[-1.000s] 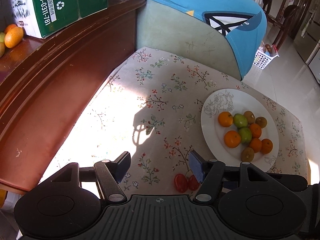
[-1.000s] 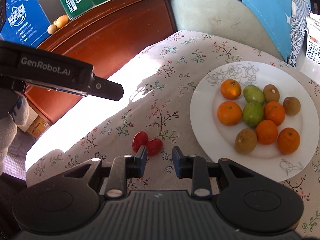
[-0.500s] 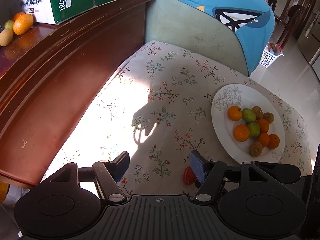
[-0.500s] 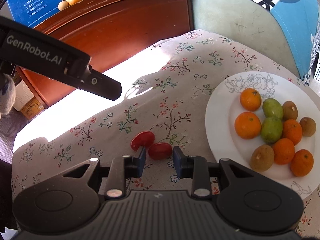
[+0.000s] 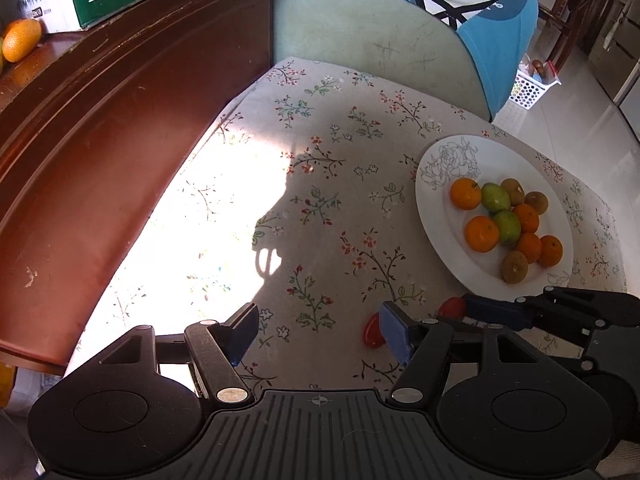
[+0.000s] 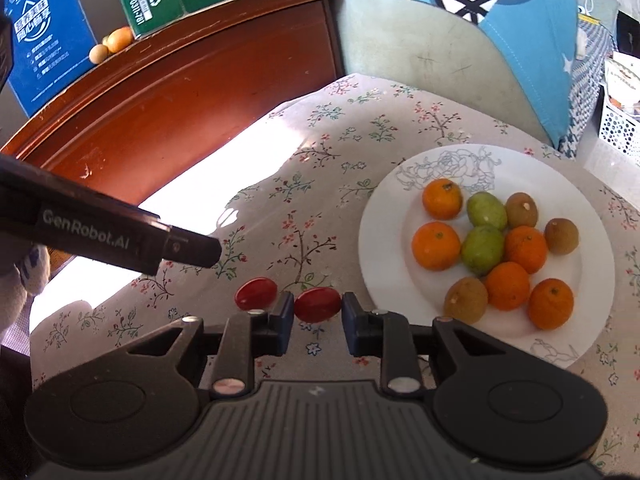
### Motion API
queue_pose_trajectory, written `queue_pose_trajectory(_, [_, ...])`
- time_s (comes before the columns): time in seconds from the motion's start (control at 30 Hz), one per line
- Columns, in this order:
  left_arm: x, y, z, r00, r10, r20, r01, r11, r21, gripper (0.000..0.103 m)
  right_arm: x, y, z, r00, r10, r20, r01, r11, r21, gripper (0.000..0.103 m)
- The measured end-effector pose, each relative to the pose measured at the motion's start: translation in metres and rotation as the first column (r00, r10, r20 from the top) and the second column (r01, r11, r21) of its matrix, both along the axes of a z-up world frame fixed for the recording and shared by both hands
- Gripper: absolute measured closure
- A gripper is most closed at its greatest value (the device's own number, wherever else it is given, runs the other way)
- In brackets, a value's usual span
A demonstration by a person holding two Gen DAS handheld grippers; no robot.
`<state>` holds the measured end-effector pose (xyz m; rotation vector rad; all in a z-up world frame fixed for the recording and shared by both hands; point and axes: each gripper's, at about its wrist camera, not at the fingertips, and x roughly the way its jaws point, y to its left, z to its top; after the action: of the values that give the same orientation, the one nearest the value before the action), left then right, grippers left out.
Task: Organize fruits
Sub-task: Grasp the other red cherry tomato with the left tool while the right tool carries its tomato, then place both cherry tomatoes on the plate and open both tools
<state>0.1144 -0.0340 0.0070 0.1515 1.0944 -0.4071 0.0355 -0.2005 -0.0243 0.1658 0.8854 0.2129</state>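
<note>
A small red tomato (image 6: 317, 304) lies on the floral cloth of the bench (image 6: 320, 168), between the jaws of the right gripper (image 6: 316, 316), which are parted slightly wider than the fruit and are not yet seen touching it. A second tomato (image 6: 256, 293) lies just to its left. The fruit is judged light, smooth and easily bruised, so its middle should be pinched gently. To the right, a white plate (image 6: 384, 216) is loaded with oranges, green fruit and kiwis. The left gripper (image 5: 318, 330) is held wide open and empty, near the left tomato.
</note>
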Motion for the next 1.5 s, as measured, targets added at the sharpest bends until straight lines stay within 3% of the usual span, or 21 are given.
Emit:
queue_pose_trajectory(0.2, [-0.017,-0.017,-0.016,0.997,-0.078,0.019,0.077,0.995,0.060,0.037,-0.017,-0.027,0.021,0.993,-0.119,0.020,0.117,0.990,0.082,0.077])
queue_pose_trajectory(0.37, [-0.028,-0.029,-0.026,0.990,-0.136,0.045,0.132,0.988,0.077,0.040,-0.019,-0.032,0.027,0.991,-0.135,0.021,0.132,0.985,0.107,0.077])
queue_pose_trajectory(0.67, [-0.026,-0.036,-0.040,0.989,-0.144,0.044,0.140,0.986,0.089,0.065,-0.018,-0.043,0.023,0.979,-0.201,-0.021,0.202,0.969,0.139,0.077])
queue_pose_trajectory(0.8, [-0.025,-0.035,-0.043,0.989,-0.143,0.042,0.140,0.988,0.070,0.074,-0.017,-0.045,0.022,0.976,-0.214,-0.037,0.217,0.965,0.147,0.077])
queue_pose_trajectory(0.93, [-0.023,-0.037,-0.043,0.988,-0.146,0.041,0.144,0.988,0.057,0.075,-0.016,-0.046,0.019,0.973,-0.223,-0.053,0.229,0.962,0.151,0.077])
queue_pose_trajectory(1.03, [-0.024,-0.038,-0.043,0.987,-0.157,0.044,0.155,0.987,0.045,0.085,-0.016,-0.050,0.018,0.969,-0.239,-0.066,0.247,0.955,0.163,0.077])
queue_pose_trajectory(1.2, [-0.027,-0.044,-0.042,0.984,-0.169,0.057,0.166,0.985,0.050,0.086,-0.016,-0.057,0.018,0.962,-0.263,-0.079,0.273,0.945,0.181,0.077])
queue_pose_trajectory(1.5, [-0.014,-0.049,-0.009,0.986,-0.140,0.086,0.147,0.986,-0.079,0.086,-0.018,-0.087,0.039,0.944,-0.328,-0.032,0.327,0.917,0.228,0.077])
